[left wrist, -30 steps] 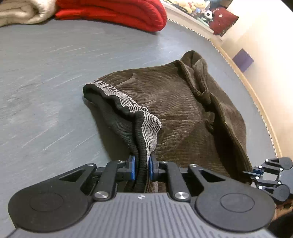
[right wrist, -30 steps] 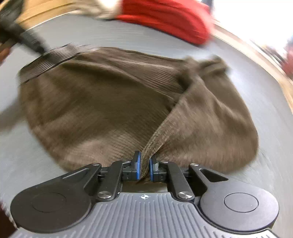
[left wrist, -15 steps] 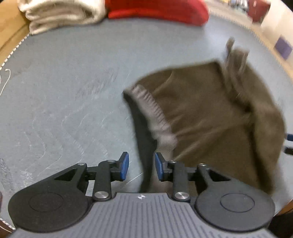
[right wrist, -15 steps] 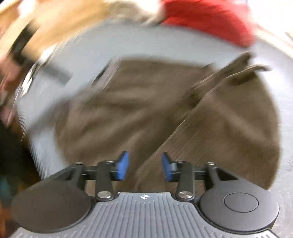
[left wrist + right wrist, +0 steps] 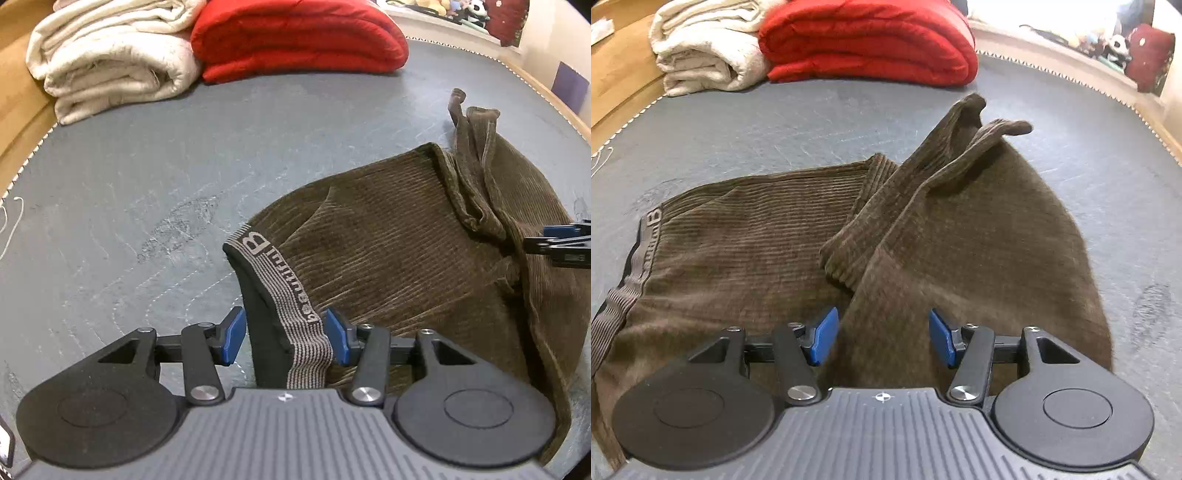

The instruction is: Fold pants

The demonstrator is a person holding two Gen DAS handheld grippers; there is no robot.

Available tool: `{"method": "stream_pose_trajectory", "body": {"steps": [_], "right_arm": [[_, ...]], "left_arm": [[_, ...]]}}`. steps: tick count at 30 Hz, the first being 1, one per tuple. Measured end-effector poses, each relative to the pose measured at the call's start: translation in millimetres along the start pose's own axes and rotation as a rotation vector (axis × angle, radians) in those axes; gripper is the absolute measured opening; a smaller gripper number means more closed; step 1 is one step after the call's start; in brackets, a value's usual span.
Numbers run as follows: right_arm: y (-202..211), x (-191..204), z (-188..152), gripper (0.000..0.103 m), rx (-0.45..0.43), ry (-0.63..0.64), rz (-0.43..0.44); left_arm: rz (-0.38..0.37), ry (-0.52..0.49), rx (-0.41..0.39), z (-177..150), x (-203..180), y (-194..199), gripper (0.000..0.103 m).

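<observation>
Brown corduroy pants [image 5: 406, 258] lie folded on the grey mat [image 5: 129, 184], with the cuffs bunched at the far end [image 5: 979, 122]. The grey striped waistband [image 5: 280, 288] runs between the blue pads of my left gripper [image 5: 286, 338]. Its jaws are opening and do not press on the band. My right gripper [image 5: 882, 336] stands open over a fold of the pants [image 5: 960, 240], which lies loose between its fingers. Its tip [image 5: 561, 243] shows at the right edge of the left wrist view, over the leg end.
A folded red blanket [image 5: 295, 37] and a folded cream blanket [image 5: 110, 62] sit at the far side of the mat. A wooden rim [image 5: 620, 74] borders the mat on the left. A loose white thread [image 5: 11, 221] lies by that edge.
Both grippers were shut on the pants and have opened. The lifted waistband and leg fold have dropped onto the mat. Both hands have drawn back a little.
</observation>
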State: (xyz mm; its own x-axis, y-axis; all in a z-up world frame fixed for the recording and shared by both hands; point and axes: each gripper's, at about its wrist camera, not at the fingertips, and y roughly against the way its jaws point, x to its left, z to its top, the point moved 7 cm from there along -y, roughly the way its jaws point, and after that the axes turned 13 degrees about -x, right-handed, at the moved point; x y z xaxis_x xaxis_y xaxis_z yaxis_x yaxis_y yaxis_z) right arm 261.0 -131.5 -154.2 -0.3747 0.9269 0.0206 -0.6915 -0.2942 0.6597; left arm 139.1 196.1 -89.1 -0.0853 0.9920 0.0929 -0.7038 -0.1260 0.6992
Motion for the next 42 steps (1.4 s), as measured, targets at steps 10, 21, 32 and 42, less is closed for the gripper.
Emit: {"method": "stream_pose_trajectory", "body": {"steps": [10,21,32,42], "right_arm": [[-30.1,4.4,-8.1,0.039,0.083,0.150,-0.090],[83.9,-118.0,-56.5,0.007,0.061,0.005,-0.125],[185.7,-187.5,-175.9,0.014,0.223,-0.122,0.034],[165.3,-166.5,-74.8,0.052,-0.130,-0.050,-0.023]], "left_arm": [[0.009,-0.004,0.012,0.5,7.7,-6.9,0.053],[0.002,0.005,-0.010,-7.4,24.9,16.4,0.053],[-0.051,-0.099,-0.004,-23.7,1.8,26.1,0.053],[-0.102,-0.100,-0.008,-5.6,-41.1,17.1,0.056]]}}
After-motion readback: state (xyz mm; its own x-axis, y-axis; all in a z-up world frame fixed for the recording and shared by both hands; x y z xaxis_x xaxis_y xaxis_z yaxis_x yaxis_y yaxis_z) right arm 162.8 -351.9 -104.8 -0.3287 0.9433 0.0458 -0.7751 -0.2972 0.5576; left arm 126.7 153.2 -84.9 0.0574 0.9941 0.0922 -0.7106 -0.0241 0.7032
